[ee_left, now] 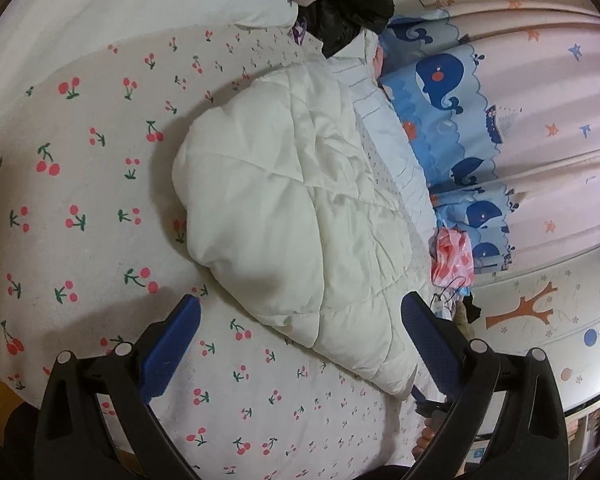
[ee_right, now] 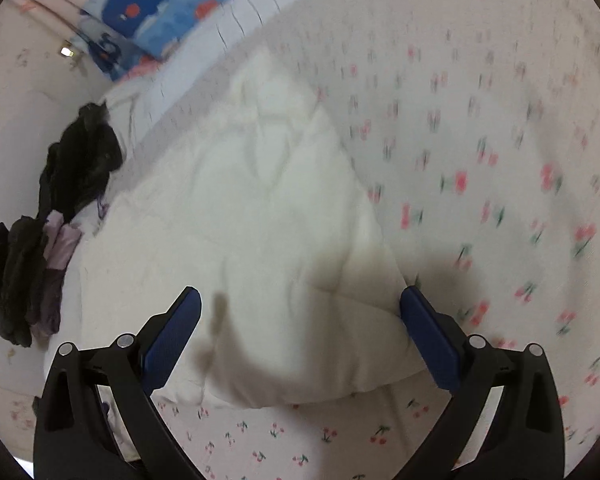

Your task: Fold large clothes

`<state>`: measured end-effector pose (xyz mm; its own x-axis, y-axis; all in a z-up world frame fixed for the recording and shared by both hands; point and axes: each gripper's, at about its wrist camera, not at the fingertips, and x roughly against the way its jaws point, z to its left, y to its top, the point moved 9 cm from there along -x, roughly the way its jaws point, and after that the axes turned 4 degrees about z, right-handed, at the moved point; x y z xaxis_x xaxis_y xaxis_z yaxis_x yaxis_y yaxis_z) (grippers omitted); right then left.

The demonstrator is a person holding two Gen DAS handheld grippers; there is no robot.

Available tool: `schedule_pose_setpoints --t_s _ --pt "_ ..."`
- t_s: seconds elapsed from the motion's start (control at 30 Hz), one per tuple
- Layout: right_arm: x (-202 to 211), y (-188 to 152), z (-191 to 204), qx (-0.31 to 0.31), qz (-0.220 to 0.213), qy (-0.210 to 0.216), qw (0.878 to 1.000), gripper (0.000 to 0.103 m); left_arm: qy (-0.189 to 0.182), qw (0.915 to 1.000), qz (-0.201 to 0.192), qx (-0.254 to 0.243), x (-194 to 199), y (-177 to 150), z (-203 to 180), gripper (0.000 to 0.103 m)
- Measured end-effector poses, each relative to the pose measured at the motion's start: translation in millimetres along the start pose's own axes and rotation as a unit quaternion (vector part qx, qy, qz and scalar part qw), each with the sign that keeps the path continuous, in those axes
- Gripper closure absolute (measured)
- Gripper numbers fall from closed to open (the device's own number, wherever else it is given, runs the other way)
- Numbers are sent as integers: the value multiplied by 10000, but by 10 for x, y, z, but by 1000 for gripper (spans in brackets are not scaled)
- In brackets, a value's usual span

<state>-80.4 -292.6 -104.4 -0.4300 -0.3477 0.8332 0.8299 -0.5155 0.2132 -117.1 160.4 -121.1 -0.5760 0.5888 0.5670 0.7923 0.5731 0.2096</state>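
Observation:
A white quilted padded garment (ee_left: 296, 216) lies bunched in a thick folded mound on the cherry-print bed sheet (ee_left: 80, 184). My left gripper (ee_left: 300, 320) hovers open over its near edge, blue pads spread wide, nothing between them. In the right wrist view the same white garment (ee_right: 268, 224) fills the middle, blurred by motion. My right gripper (ee_right: 300, 316) is open above its near end, with its shadow falling on the cloth; the pads hold nothing.
A pile of dark and lilac clothes (ee_right: 28, 272) and a black garment (ee_left: 352, 8) lie at the bed's head end. A whale-print blue pillow (ee_left: 440, 80) and pink curtain (ee_left: 548, 128) border the far side. A pink bag (ee_left: 452, 256) sits by the bed edge.

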Motion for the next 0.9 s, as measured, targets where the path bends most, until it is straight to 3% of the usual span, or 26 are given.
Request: schedule_pose_setpoints --t_s 0.13,0.23,0.43,0.5,0.57,0.63,0.7,0.73,0.77,0.83,0.87,0.9 --pt "100 55 -12 -351 -137 543 9978 6 -187 9992 252 253 -74 -18 44 7" --pt "82 60 -238 -512 -84 -50 9986 6 -281 9983 324 392 -99 -14 88 7" --pt "-44 -7 -232 -716 314 269 9966 6 -321 9965 466 609 -181 39 147 7" --pt "-51 22 -69 -786 374 1022 9910 6 -247 9979 266 538 -176 104 135 7" --pt "44 90 66 -963 245 1859 9775 6 -335 9987 75 384 -179 177 65 7" --pt "154 164 125 -965 16 2295 9685 6 -272 9993 16 267 -216 198 24 7" --pt "-70 76 -59 -959 383 1416 9845 6 -47 9995 195 243 -328 184 42 7" --pt "-213 -4 -102 -1112 745 1336 9820 7 104 9989 396 241 -420 149 73 7" --pt "-275 -27 -42 -1262 911 1675 9735 15 176 9981 548 208 -483 120 69 7" --pt "-160 91 136 -850 554 1841 9777 17 158 9986 499 111 -504 137 35 7" --pt "-123 112 178 -645 457 1775 9809 27 132 9989 438 130 -502 162 50 7" --pt "-115 112 227 -509 380 1694 9835 43 98 9991 363 196 -503 196 68 7"
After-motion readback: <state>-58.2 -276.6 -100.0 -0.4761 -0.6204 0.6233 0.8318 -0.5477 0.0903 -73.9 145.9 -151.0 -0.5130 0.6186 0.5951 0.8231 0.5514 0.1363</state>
